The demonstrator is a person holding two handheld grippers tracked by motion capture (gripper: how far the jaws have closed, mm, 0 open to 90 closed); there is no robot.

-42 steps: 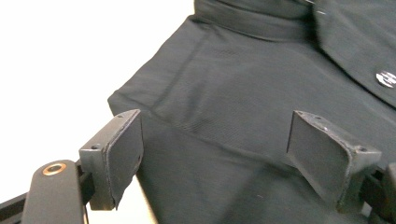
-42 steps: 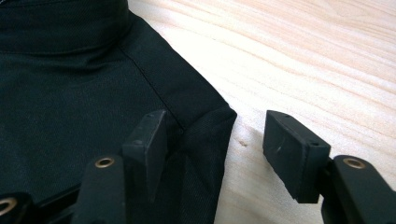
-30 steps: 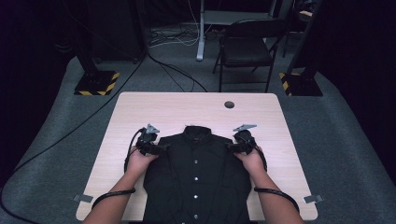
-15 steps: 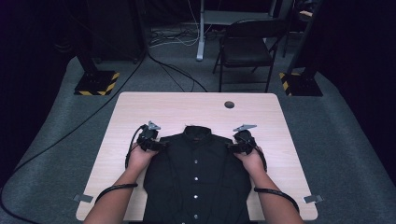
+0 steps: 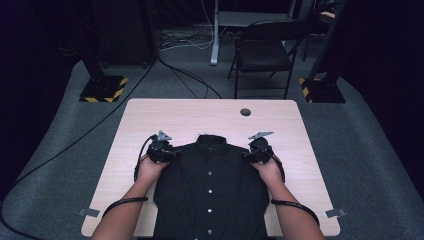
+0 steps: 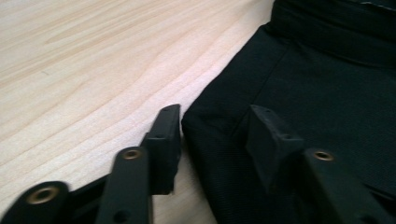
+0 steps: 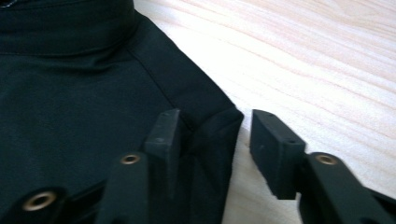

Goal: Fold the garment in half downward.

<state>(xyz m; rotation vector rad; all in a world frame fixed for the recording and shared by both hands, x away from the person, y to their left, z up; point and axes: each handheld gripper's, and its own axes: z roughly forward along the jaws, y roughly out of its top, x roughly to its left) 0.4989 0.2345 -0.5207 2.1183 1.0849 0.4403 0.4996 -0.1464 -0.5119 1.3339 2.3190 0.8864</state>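
Both grippers are closing around the shirt (image 5: 209,185) shoulders at frame center: I'm watching the left gripper (image 6: 215,135) and right gripper (image 7: 212,135) straddling a corner each, pads not yet pinching.

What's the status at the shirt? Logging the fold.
Left gripper and right gripper closing on shoulder corners, jaws not yet pinched. Black shirt flat, buttoned. Nothing in the way.

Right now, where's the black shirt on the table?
High view: the black shirt lies flat, buttons up, at the near middle of the table, collar pointing away from the person, with the left gripper and right gripper at its shoulder corners.
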